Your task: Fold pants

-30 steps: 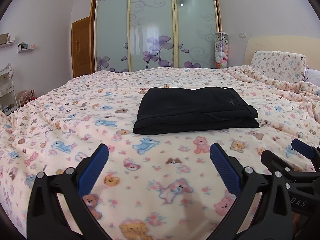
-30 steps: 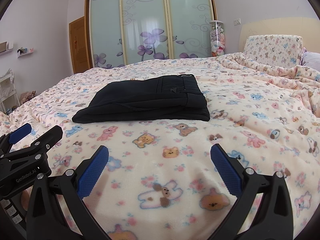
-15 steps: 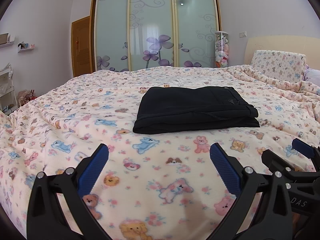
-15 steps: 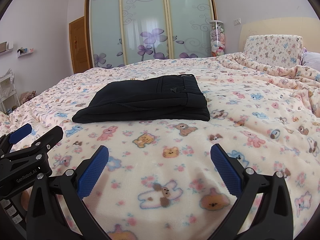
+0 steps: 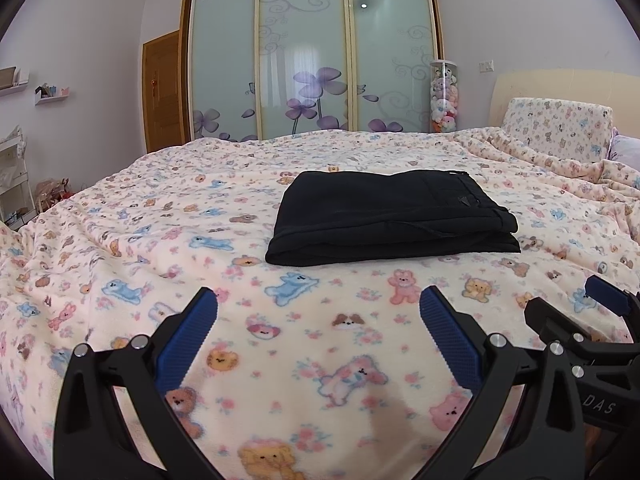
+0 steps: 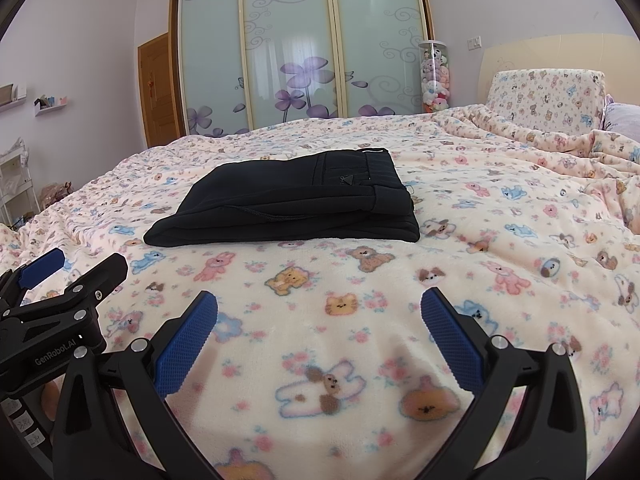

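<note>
**Left wrist and right wrist views: folded pants at rest on the bed**

Left wrist view, from 9 o'clock across to 3 o'clock: the left gripper [image 5: 319,322] sits low at 6 o'clock, its jaws spread wide and holding nothing; the black pants [image 5: 392,218] lie toward 12 o'clock from it, well apart, on the bear-print bed cover [image 5: 120,248]. The right gripper [image 6: 319,322], seen in the right wrist view, is likewise wide apart and empty, with the pants toward 11 o'clock.

Judged from the layout, folding is essentially complete and the step in hand is withdrawal. Doing it well means lifting both grippers clear without dragging the plush cover, which would likely shift the stack.

The pants form a compact, roughly rectangular stack of several layers. Rounded fold at the left end; waistband and a small triangular tag at the right end; a stitched hem along the near edge. Edges appear fairly well aligned.
</note>
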